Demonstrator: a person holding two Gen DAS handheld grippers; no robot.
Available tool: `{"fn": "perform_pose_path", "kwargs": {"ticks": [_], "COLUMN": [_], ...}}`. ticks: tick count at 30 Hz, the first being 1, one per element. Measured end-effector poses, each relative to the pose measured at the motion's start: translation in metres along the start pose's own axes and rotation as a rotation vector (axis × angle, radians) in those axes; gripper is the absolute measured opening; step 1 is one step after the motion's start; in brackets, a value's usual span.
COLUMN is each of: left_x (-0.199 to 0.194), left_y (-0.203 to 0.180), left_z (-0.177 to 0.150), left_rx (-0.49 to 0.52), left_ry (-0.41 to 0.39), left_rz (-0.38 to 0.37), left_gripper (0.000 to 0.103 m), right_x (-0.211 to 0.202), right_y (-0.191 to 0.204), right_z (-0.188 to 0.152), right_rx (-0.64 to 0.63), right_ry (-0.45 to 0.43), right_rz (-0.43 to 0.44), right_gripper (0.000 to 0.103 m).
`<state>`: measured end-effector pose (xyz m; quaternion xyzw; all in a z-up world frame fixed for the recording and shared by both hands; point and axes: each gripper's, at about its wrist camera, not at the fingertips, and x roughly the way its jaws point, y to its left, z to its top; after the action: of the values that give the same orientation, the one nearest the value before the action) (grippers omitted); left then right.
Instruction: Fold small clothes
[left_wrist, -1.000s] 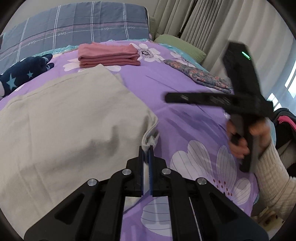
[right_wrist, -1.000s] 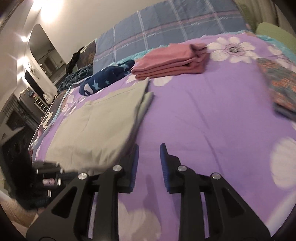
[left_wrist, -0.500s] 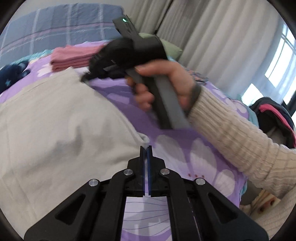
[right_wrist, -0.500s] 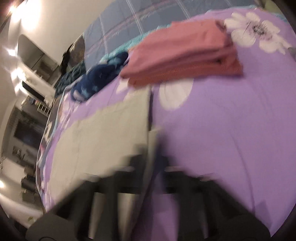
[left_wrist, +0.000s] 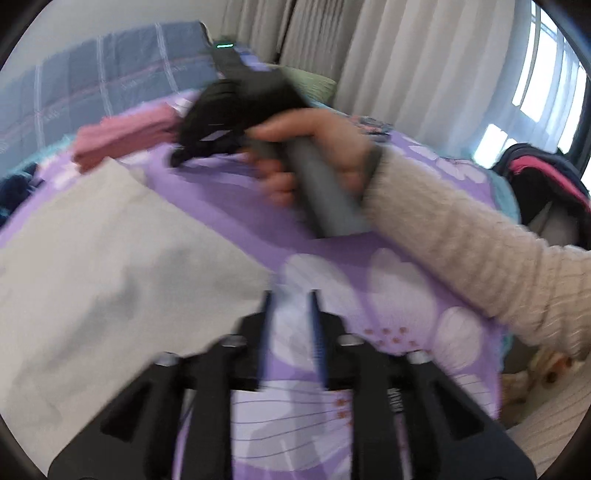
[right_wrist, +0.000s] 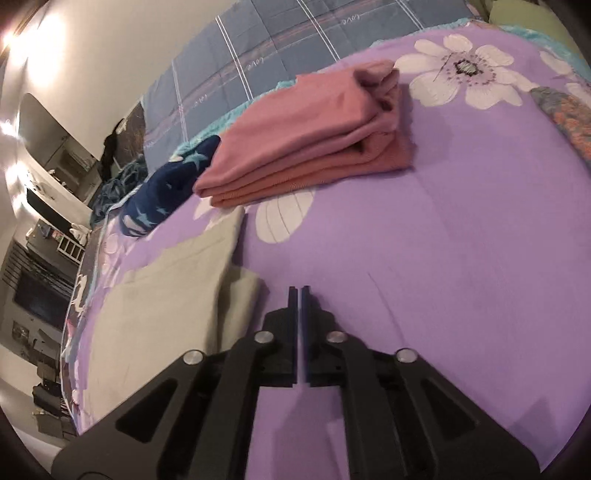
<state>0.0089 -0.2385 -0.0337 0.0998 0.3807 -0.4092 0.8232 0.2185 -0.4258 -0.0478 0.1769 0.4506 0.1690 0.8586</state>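
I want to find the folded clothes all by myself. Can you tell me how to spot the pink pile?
Look at the purple bed cover with big white flowers. Near its far end, just before the blue checked quilt, lies the pink pile. It is the only neat stack there: the navy star cloth beside it is bunched up, and the beige cloth nearer us lies flat.

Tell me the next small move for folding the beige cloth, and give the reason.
Probably open the right gripper and shift it left onto the beige cloth's near corner. Its jaws are shut on nothing, over bare purple bedspread just right of that edge. The left gripper's jaws are opening with no cloth between them, so neither grips the cloth.
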Motion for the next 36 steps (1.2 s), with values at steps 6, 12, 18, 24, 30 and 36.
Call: {"fn": "perform_pose_path", "kwargs": {"ticks": [6,12,18,24,30,36], "left_x": [0.031,0.010,-0.046,-0.098,-0.154,-0.215], "left_y": [0.020,0.029,0.036,0.065,0.109,0.144], "left_z": [-0.010,-0.005,-0.021,-0.062,-0.114,-0.160], "left_rx": [-0.010,-0.040,-0.063,-0.182,-0.414,-0.557], "left_ry": [0.074,0.019,-0.040,-0.077,-0.114,-0.177], "left_rz": [0.062,-0.039,0.003,0.224,0.420,0.570], "left_gripper": [0.041,0.001,0.023,0.038,0.041,0.043], "right_x": [-0.050,-0.089,-0.092,-0.073,-0.074,-0.085], "right_y": [0.021,0.017,0.029,0.039,0.038,0.022], "right_z": [-0.052,-0.123,-0.152,-0.148,-0.143,-0.154], "right_rx": [-0.175,-0.162,-0.154,-0.115,0.023,0.009], "right_ry": [0.051,0.067,0.097,0.132,0.112,0.099], "right_rz": [0.087,0.165,0.220,0.171,0.120,-0.197], "right_gripper": [0.018,0.019,0.034,0.049,0.005,0.000]}}
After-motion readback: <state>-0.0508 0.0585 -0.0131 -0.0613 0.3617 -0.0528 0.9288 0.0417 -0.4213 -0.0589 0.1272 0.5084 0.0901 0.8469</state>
